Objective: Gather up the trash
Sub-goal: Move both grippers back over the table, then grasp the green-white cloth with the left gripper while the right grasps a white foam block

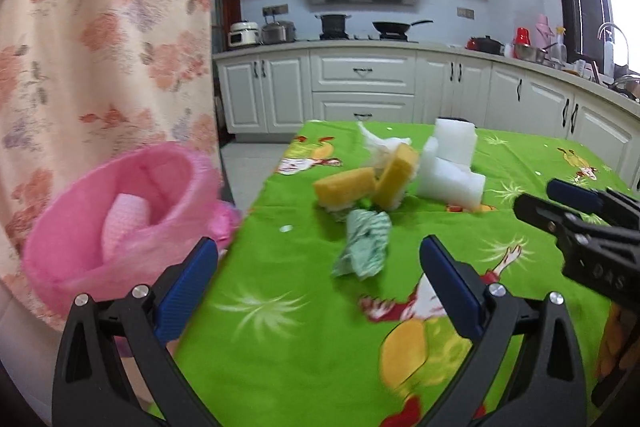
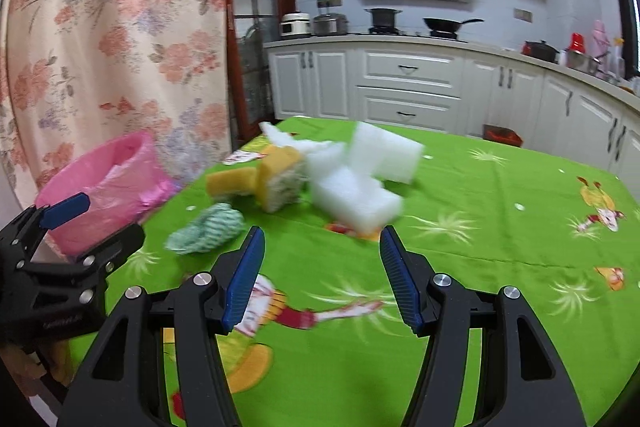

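On the green tablecloth (image 1: 304, 307) lies a pile of trash: a crumpled green-and-white cloth (image 1: 364, 247) (image 2: 208, 229), two yellow sponges (image 1: 346, 185) (image 2: 276, 175), white foam blocks (image 1: 452, 167) (image 2: 360, 183) and crumpled white paper (image 1: 380, 143). A pink-lined trash bin (image 1: 116, 215) (image 2: 100, 187) stands off the table's left edge with something pale inside. My left gripper (image 1: 318, 269) is open and empty, short of the cloth. My right gripper (image 2: 322, 263) is open and empty, just short of the foam blocks. Each gripper shows in the other's view.
A floral curtain (image 1: 100, 27) hangs behind the bin. White kitchen cabinets (image 1: 360, 83) and a counter with pots and a pan run along the back and right. A dark cabinet with glass doors (image 2: 252, 39) stands left of them.
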`<state>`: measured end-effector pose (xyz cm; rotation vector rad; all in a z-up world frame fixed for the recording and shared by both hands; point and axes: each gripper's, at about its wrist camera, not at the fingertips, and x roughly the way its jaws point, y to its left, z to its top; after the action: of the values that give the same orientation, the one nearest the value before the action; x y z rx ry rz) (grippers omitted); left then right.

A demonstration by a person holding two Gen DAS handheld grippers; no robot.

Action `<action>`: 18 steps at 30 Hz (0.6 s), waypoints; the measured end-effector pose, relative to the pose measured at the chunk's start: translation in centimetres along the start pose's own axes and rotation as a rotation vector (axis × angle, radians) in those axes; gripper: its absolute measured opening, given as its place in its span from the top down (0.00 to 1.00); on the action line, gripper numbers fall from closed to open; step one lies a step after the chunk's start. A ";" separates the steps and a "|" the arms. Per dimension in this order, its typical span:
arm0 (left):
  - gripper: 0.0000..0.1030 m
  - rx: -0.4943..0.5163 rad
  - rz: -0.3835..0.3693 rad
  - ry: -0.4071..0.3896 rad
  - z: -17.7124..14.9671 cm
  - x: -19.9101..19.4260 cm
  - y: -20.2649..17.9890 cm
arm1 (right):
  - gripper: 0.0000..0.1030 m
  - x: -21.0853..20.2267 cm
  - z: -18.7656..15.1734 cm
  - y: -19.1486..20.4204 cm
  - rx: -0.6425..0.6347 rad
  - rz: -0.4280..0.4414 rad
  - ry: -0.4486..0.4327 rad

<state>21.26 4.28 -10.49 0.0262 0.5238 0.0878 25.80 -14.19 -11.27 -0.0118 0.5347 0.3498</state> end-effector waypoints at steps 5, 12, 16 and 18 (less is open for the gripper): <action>0.05 0.017 -0.003 0.050 1.2 3.7 -2.2 | 0.44 0.1 -0.5 -1.7 0.029 -0.021 0.007; 0.08 0.030 0.016 0.103 2.2 7.5 -3.7 | 0.44 0.8 -0.1 -2.8 0.050 -0.027 0.010; 0.14 0.038 0.011 0.162 2.5 9.2 -4.2 | 0.44 2.4 0.9 -3.1 0.044 -0.033 0.033; 0.17 0.034 0.010 0.195 2.5 9.9 -4.1 | 0.44 3.3 1.3 -3.3 0.041 -0.030 0.052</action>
<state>31.38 1.05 -13.42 0.0542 0.7200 0.0917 30.20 -16.06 -12.09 0.0111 0.5927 0.3100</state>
